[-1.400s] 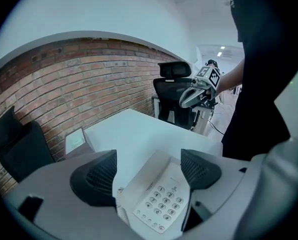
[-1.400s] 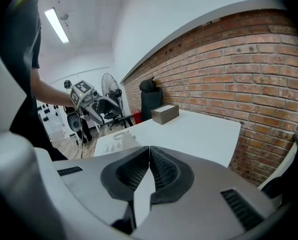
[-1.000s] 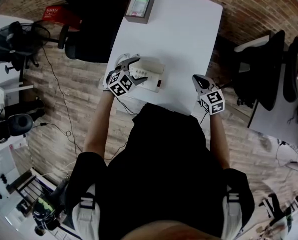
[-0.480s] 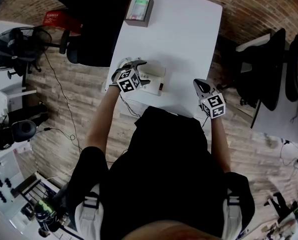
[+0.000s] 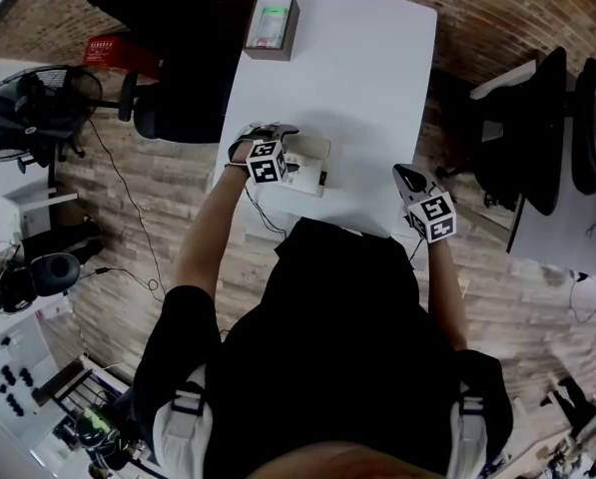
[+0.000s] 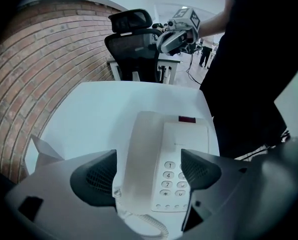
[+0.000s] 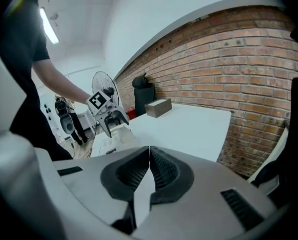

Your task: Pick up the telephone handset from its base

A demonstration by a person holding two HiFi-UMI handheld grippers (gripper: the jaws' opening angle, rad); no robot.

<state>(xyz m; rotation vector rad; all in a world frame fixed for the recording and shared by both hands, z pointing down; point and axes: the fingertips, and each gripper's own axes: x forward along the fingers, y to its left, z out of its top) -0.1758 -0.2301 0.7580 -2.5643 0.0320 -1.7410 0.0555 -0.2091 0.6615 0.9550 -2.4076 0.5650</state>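
Note:
A white desk telephone [image 6: 176,161] lies at the near left edge of the white table [image 5: 367,88]. Its handset [image 6: 141,164] rests in the cradle on the base's left side, with a coiled cord [image 6: 144,225] at the near end. My left gripper [image 6: 146,171] is open, its jaws standing on either side of the handset's near end without touching it; it also shows in the head view [image 5: 266,148] and in the right gripper view [image 7: 111,118]. My right gripper [image 7: 149,171] is shut and empty, held at the table's near right edge [image 5: 409,180].
A small grey box [image 5: 271,25] with a green and red label sits at the table's far left corner. Black office chairs stand at the far left [image 5: 163,48] and at the right [image 5: 547,128]. A brick wall [image 7: 238,59] runs behind the table. A standing fan [image 5: 38,108] is at the left.
My left gripper has moved forward over the telephone's left side, and its jaws now straddle the handset. The right gripper has barely shifted.

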